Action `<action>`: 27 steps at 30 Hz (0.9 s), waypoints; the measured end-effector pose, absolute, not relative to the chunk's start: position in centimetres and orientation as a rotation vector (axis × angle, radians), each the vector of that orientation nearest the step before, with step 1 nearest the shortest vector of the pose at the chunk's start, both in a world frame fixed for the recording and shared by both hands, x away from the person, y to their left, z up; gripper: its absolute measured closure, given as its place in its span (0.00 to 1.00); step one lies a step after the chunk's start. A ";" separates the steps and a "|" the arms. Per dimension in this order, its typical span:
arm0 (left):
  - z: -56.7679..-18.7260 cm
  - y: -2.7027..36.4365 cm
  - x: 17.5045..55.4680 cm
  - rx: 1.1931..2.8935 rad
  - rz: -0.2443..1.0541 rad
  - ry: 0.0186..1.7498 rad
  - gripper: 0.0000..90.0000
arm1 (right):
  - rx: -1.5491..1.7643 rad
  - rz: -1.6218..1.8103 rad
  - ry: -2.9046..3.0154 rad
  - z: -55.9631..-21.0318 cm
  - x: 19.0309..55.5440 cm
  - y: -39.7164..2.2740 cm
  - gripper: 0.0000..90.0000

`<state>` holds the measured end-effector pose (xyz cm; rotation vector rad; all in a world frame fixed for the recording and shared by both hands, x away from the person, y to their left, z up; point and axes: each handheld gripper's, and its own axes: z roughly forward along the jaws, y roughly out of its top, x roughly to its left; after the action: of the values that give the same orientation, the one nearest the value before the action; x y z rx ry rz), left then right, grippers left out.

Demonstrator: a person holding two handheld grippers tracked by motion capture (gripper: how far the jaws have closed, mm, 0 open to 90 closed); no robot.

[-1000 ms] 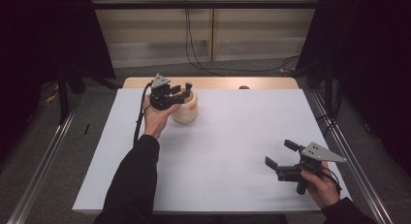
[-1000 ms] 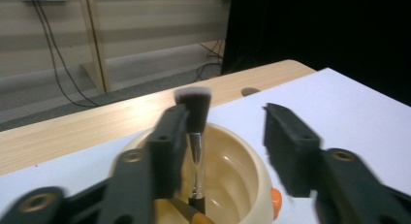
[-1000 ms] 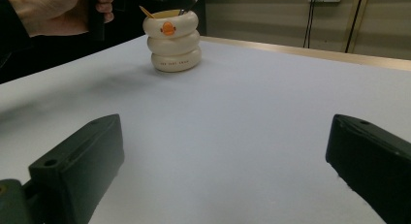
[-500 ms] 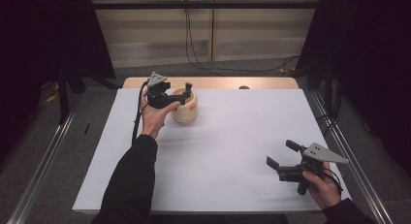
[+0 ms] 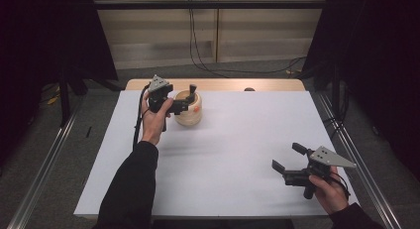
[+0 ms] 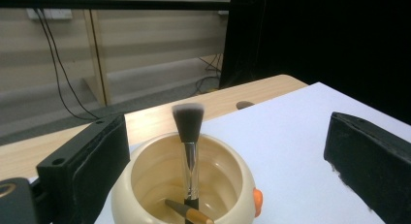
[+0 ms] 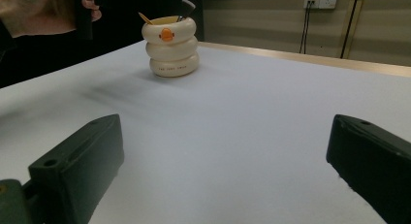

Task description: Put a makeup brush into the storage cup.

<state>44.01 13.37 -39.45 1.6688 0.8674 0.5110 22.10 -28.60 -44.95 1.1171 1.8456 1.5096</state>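
Observation:
A cream, ring-shaped cup (image 5: 189, 111) with an orange duck bill stands at the far left of the white table. A make-up brush (image 6: 188, 122) with dark bristles stands in the cup (image 6: 145, 185), leaning on the rim beside a brown stick (image 6: 191, 215). My left gripper (image 5: 186, 98) hovers over the cup, open. Its jaws have just been opening, and the brush stands free between them, touched by neither pad. My right gripper (image 5: 288, 157) stands open near the table's front right with nothing between its fingers. The right gripper view shows the cup (image 7: 170, 47) far off.
The table carries a white cover (image 5: 233, 149) with a bare wooden strip (image 5: 223, 84) along its far edge. Metal rails (image 5: 44, 159) run down both sides of the table. Cables (image 5: 198, 45) hang on the back wall.
The left gripper's jaws have spread wider over the cup and the hand has shifted slightly. The right hand has kept still.

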 end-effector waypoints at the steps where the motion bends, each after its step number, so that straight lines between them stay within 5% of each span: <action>1: -39.4 13.5 43.9 1.665 0.509 0.865 0.03 | 1.118 1.510 1.849 -45.0 22.1 -28.6 0.00; 27: -38.9 17.4 38.4 1.608 0.555 0.852 0.02 | 1.123 1.511 1.840 -44.9 22.0 -28.5 0.00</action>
<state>38.41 17.42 -38.88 1.6078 0.8520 0.5554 22.01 -28.52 -44.90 1.1228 1.8404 1.5106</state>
